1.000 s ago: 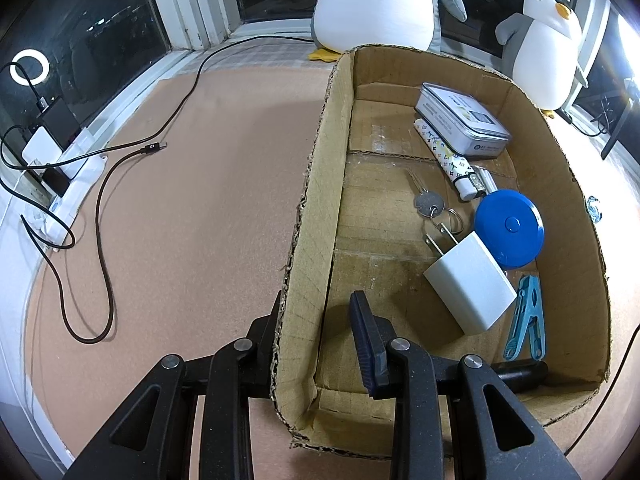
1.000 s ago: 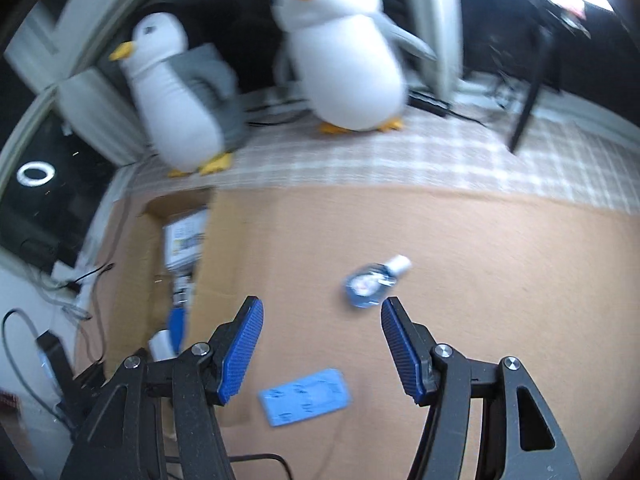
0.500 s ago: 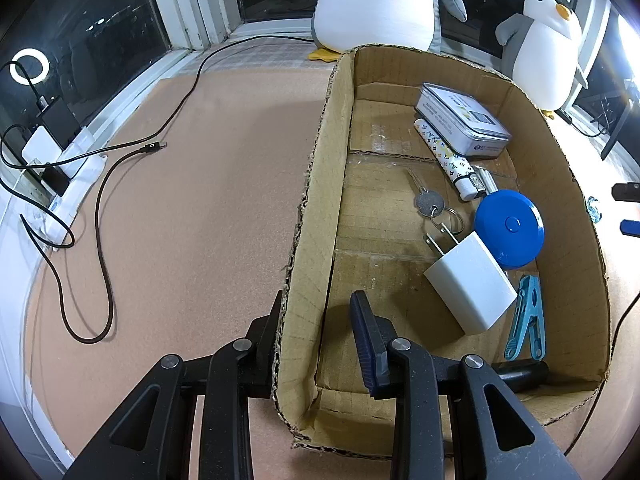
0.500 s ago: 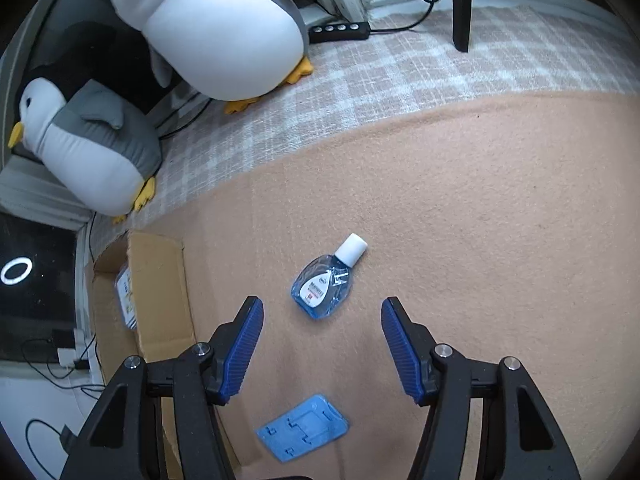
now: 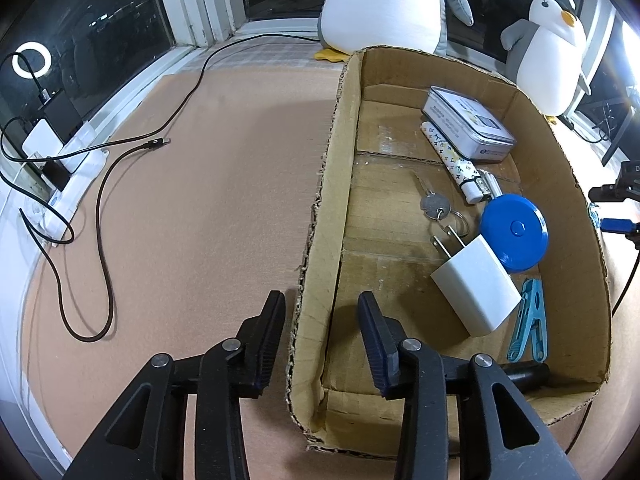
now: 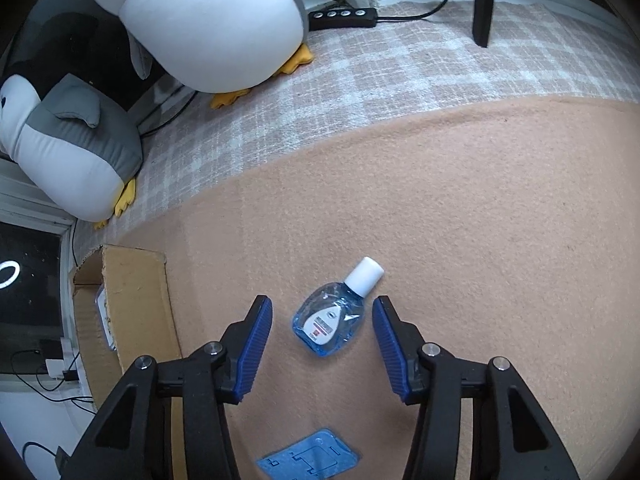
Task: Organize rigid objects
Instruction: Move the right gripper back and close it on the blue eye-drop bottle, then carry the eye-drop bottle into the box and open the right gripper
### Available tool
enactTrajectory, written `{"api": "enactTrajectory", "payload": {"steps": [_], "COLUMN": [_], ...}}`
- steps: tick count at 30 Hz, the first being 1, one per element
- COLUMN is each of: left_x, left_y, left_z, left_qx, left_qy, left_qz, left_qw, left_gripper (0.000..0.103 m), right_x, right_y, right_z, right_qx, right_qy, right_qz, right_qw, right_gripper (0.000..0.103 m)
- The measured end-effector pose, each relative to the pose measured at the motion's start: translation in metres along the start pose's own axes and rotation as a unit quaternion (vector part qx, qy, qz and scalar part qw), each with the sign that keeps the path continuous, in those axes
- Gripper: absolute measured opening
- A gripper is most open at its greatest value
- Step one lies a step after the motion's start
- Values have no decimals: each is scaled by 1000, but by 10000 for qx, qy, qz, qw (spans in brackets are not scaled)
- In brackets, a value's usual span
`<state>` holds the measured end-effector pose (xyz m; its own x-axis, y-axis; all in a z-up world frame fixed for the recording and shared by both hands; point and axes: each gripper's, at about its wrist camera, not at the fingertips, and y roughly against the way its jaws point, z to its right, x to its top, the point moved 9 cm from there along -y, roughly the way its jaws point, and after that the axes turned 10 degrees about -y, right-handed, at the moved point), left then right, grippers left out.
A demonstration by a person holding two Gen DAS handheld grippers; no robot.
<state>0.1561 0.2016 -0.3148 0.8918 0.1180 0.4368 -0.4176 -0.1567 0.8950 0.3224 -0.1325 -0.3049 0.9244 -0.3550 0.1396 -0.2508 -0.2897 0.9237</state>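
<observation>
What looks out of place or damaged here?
The small blue bottle and a flat blue plastic piece lie on the mat outside the cardboard box, whose left wall has a ragged, torn top edge.

One cardboard box [image 5: 448, 216] holds seven items: one tin [image 5: 466, 128], one patterned tube [image 5: 452, 160], one key [image 5: 434, 202], one blue disc [image 5: 514, 232], one white charger [image 5: 476, 288], one blue clothespin [image 5: 528, 320] and one black cylinder [image 5: 524, 372], while two plush penguins [image 6: 208, 20] sit upper left, and one bottle [image 6: 336, 312] and one blue plastic piece [image 6: 308, 458] lie on the mat.

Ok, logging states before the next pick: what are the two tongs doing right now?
Left tongs: open, straddling the cardboard box wall, holding nothing.
Right tongs: open around the small blue bottle, not gripping it.
</observation>
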Motion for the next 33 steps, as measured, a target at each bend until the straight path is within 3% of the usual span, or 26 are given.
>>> {"api": "enactTrajectory", "payload": {"steps": [11,18,33], "left_x": [0,0,0], "left_y": [-1,-1,-1], "left_z": [-2,-2,-2], "left_qx": [-31,-35,-29], "left_qy": [37,45,39], "left_qz": [5,2,4], "left_qw": [10000,10000,10000], "left_gripper": [43,43,43], "right_x": [-1,-10,-21], "right_y": [-10,-14,-7], "right_z": [-21,-27,-15], "right_qx": [-568,-1226,-958], "right_qy": [755,1660,1809], "right_qz": [106,293,254], "right_qw": [9955,9780,9785], "right_gripper": [42,34,33]}}
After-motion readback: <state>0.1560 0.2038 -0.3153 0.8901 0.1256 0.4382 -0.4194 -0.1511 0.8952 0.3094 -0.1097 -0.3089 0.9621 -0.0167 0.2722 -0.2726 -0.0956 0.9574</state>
